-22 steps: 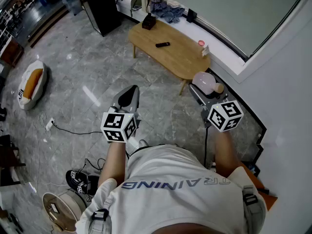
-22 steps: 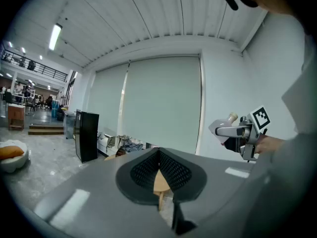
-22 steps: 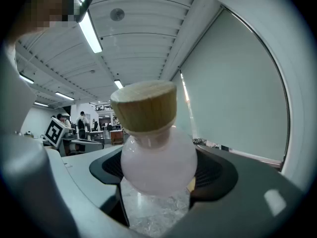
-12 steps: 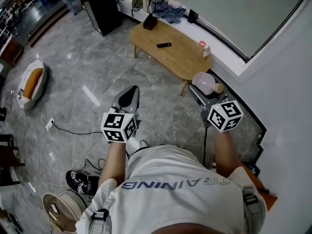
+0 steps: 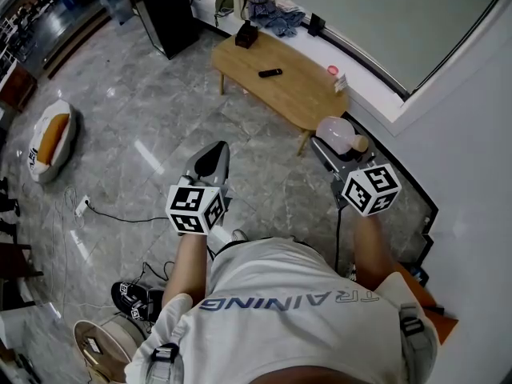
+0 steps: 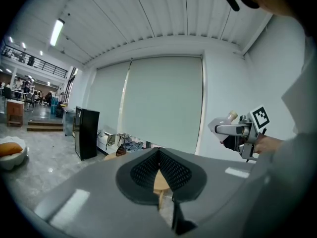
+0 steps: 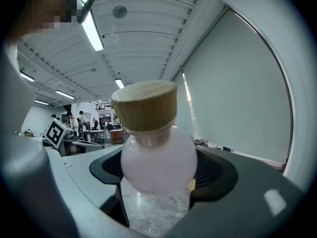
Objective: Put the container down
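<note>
A pink round container (image 7: pixel 158 157) with a wooden lid (image 7: pixel 146 105) sits between the jaws of my right gripper (image 7: pixel 158 175), which is shut on its body. In the head view the container (image 5: pixel 334 134) is held in the air above the floor, just off the near end of the low wooden table (image 5: pixel 284 82), with the right gripper (image 5: pixel 336 149) behind it. My left gripper (image 5: pixel 212 157) is held out over the grey floor to the left. Its pads (image 6: pixel 148 168) meet with nothing between them. From the left gripper view the container (image 6: pixel 221 126) shows at the right.
On the table lie a black remote (image 5: pixel 270 73), a dark box (image 5: pixel 245 35) and a small pink cup (image 5: pixel 331 71). A black cabinet (image 5: pixel 168 10) stands at the back. A hot-dog cushion (image 5: pixel 50 138), a cable (image 5: pixel 120 216) and shoes (image 5: pixel 134 301) lie on the floor; a white wall runs on the right.
The head camera has shifted slightly; both grippers and the container hold their places.
</note>
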Demonstrator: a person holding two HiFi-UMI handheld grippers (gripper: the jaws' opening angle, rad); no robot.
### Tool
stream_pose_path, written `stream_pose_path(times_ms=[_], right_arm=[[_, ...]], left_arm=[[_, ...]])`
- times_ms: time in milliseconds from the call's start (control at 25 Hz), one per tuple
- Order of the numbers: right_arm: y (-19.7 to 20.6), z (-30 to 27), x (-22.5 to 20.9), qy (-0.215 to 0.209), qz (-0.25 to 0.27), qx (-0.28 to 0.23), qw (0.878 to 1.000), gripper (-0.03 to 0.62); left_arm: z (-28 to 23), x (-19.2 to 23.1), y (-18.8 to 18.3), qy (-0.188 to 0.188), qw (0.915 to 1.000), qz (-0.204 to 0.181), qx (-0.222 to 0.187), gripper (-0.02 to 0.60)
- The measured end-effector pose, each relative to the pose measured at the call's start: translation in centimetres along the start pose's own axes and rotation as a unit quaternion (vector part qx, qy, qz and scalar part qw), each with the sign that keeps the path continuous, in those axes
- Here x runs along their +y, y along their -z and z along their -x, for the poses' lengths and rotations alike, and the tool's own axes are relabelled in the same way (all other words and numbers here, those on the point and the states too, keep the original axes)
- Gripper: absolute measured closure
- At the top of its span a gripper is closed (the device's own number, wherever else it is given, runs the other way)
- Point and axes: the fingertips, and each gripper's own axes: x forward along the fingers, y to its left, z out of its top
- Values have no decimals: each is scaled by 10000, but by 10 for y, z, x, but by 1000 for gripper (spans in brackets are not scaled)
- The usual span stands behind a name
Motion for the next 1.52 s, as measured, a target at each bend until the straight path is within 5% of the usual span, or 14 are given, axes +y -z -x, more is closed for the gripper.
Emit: stream_pose_path(times_ms=[840, 1280, 1520], right_arm=[[32, -122, 67, -86, -72, 271, 9996, 184], [23, -240, -5, -302, -221, 349, 9987, 184], [17, -299, -83, -295, -582, 414, 9970, 184]], left_arm=[[8, 138, 13, -146, 9995, 228, 132, 583], [-97, 196, -8, -400, 9985, 226, 288, 583], [-192, 202, -34, -340, 9985, 98, 407, 583]])
